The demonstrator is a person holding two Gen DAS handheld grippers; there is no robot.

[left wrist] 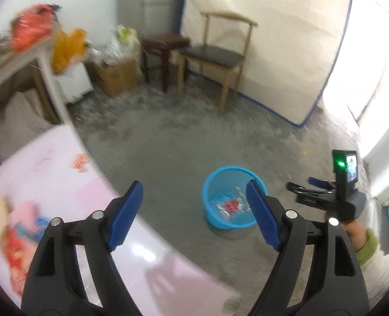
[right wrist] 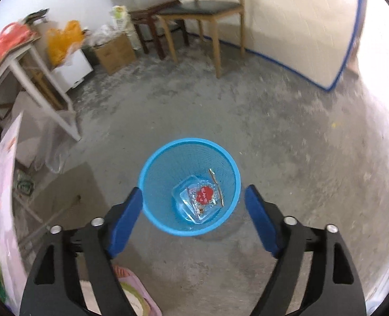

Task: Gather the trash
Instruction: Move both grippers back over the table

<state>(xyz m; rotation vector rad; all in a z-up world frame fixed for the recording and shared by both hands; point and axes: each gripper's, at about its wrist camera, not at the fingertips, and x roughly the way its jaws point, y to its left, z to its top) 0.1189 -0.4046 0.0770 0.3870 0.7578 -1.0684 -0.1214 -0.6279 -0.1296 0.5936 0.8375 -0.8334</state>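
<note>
blue mesh waste basket stood on the grey concrete floor, holding a clear plastic wrapper with a red label and a thin stick. the right tool hovered above it, spread wide and empty. the left tool was also spread and empty, partly over a pink tabletop. a wooden chair stood by the wall.

We get strong daylight blowing out the right edge, glare on the glossy desk, motion blur at left, heavy fisheye bending, dark vignette corners, soft floor shadows.
</note>
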